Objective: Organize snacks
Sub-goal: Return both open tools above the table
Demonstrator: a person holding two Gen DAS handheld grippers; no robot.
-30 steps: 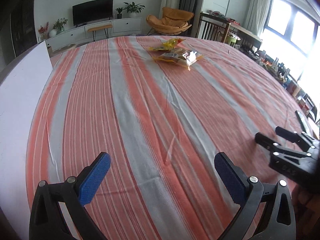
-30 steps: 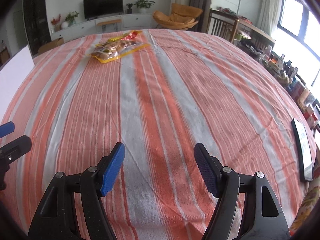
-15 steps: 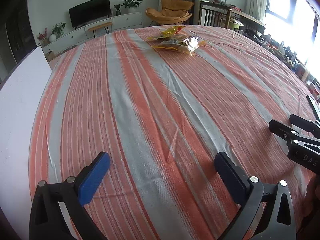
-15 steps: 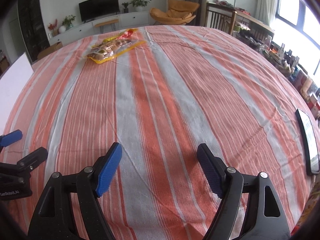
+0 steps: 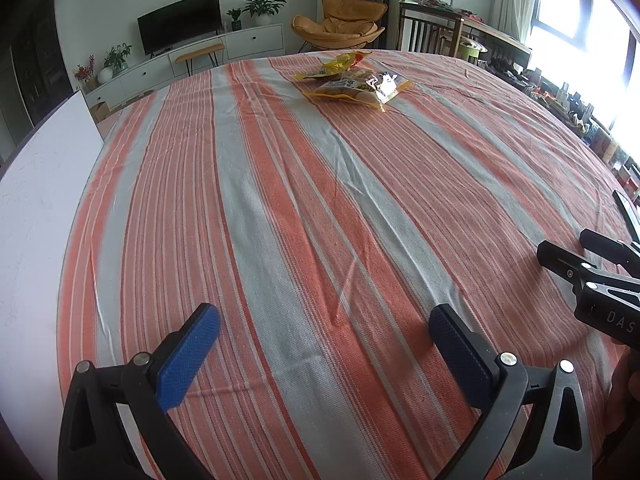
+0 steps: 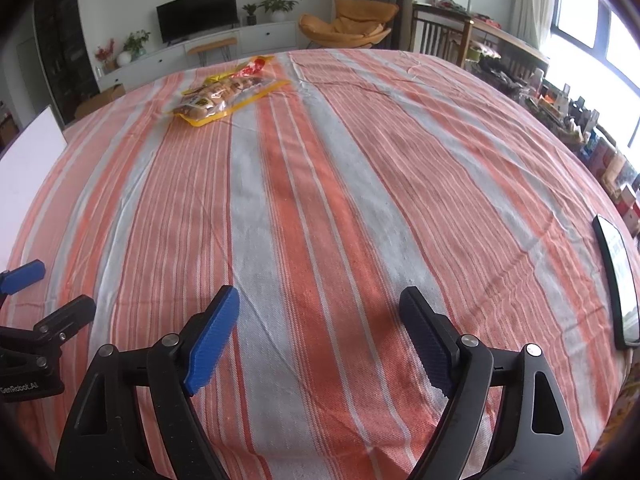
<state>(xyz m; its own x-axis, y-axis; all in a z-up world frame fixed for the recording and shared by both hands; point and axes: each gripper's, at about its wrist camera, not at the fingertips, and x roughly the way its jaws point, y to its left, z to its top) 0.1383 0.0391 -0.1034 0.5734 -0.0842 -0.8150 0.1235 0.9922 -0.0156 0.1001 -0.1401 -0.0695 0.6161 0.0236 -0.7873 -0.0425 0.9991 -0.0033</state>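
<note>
Two snack bags lie together at the far end of the striped tablecloth: a clear-and-yellow bag of small cakes [image 5: 358,88] [image 6: 224,94] and a yellow and red bag [image 5: 340,65] [image 6: 252,66] just behind it. My left gripper [image 5: 324,330] is open and empty, low over the near part of the table. My right gripper [image 6: 319,312] is open and empty too, to the right of the left one. Each gripper shows at the edge of the other's view. Both are far from the bags.
A white board [image 5: 36,216] lies along the table's left edge. A black phone [image 6: 618,280] lies at the right edge. The orange and grey striped cloth [image 5: 280,200] covers the table between the grippers and the bags. Furniture stands beyond the table.
Both views have tilted and shifted a little; the snack bags sit slightly lower in the frames. Both grippers stay open and empty. The bags have not moved on the cloth.
</note>
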